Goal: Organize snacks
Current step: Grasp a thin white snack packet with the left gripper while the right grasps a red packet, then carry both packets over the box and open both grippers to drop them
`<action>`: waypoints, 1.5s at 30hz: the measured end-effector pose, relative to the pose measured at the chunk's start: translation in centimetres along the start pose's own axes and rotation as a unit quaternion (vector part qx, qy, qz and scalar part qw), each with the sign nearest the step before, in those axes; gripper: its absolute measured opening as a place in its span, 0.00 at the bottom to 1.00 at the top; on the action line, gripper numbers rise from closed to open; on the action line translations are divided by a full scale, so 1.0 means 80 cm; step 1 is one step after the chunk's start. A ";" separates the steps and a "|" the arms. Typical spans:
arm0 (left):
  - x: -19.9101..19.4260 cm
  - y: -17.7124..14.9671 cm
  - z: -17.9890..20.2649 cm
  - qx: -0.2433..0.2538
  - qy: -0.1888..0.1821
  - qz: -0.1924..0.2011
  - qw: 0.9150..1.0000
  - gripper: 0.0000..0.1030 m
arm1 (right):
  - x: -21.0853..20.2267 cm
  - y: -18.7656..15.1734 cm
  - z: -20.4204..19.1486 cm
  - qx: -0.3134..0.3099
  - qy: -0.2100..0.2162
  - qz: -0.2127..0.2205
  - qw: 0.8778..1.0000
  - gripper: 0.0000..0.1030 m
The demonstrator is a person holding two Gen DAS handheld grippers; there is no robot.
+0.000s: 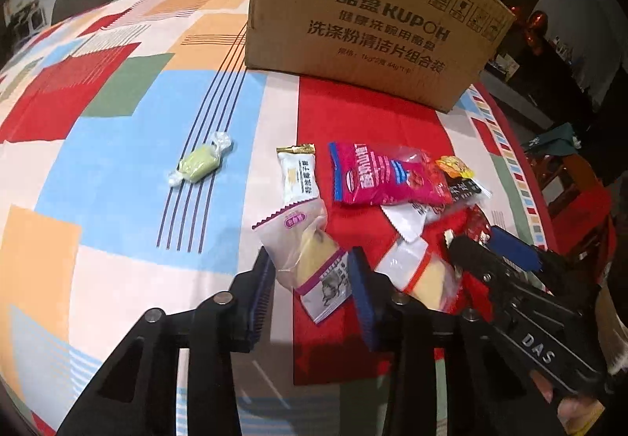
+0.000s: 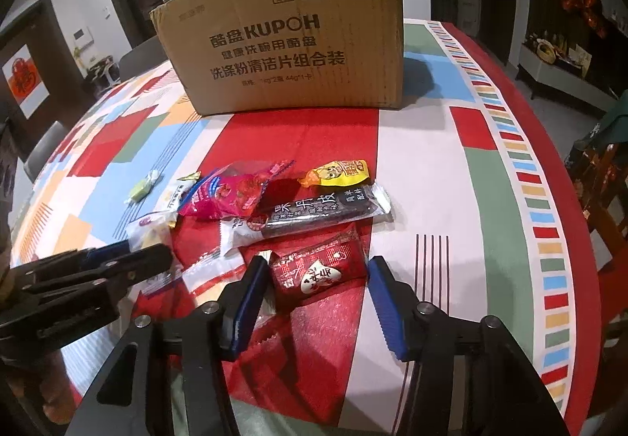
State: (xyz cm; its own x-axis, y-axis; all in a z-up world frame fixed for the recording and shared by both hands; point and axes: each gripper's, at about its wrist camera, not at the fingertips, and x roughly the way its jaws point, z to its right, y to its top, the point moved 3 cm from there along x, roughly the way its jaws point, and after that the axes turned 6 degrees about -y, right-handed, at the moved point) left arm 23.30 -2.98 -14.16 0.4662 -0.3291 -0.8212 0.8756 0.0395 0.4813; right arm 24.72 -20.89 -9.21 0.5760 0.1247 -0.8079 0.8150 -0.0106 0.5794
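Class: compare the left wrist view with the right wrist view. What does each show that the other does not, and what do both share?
Left only: the purple-labelled snack lying between the open left gripper fingers.
Right only: the red snack between the open right gripper fingers, plus the dark bar's full label.
Both: box, pink bag, green candy.

a table point(image 2: 428, 177) under a bright patchwork cloth is carrying a cardboard box point(image 2: 286, 43) at the far side, a cluster of snack packets point(image 2: 314, 208) lying near the front, and a green candy point(image 1: 198, 163) sitting apart to their left.
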 end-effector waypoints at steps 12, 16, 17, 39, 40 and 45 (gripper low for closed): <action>-0.021 -0.001 0.015 0.027 -0.015 0.024 0.999 0.14 | -0.012 -0.007 0.006 0.020 0.014 0.002 1.000 0.48; -0.032 -0.002 0.019 0.032 -0.023 0.036 0.999 0.12 | -0.026 -0.004 0.006 0.024 0.017 0.013 1.000 0.48; -0.034 -0.002 0.021 0.035 -0.024 0.039 0.998 0.12 | -0.031 -0.003 0.005 0.024 0.017 0.018 0.999 0.48; -0.133 0.047 0.060 0.097 -0.060 0.151 0.982 0.11 | -0.110 0.059 -0.016 0.008 0.049 0.110 0.993 0.48; -0.139 0.053 0.062 0.102 -0.060 0.159 0.980 0.11 | -0.114 0.064 -0.016 0.008 0.050 0.115 0.992 0.48; -0.162 0.077 0.070 0.121 -0.055 0.187 0.973 0.11 | -0.131 0.093 -0.013 0.014 0.052 0.142 0.988 0.48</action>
State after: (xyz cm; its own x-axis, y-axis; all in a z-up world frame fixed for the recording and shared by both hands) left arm 21.93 -3.77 1.17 0.7185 -0.4346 -0.5430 0.5856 -0.0433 0.8095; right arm 24.69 -21.21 3.69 0.7738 0.2141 -0.5962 0.6229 -0.0863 0.7775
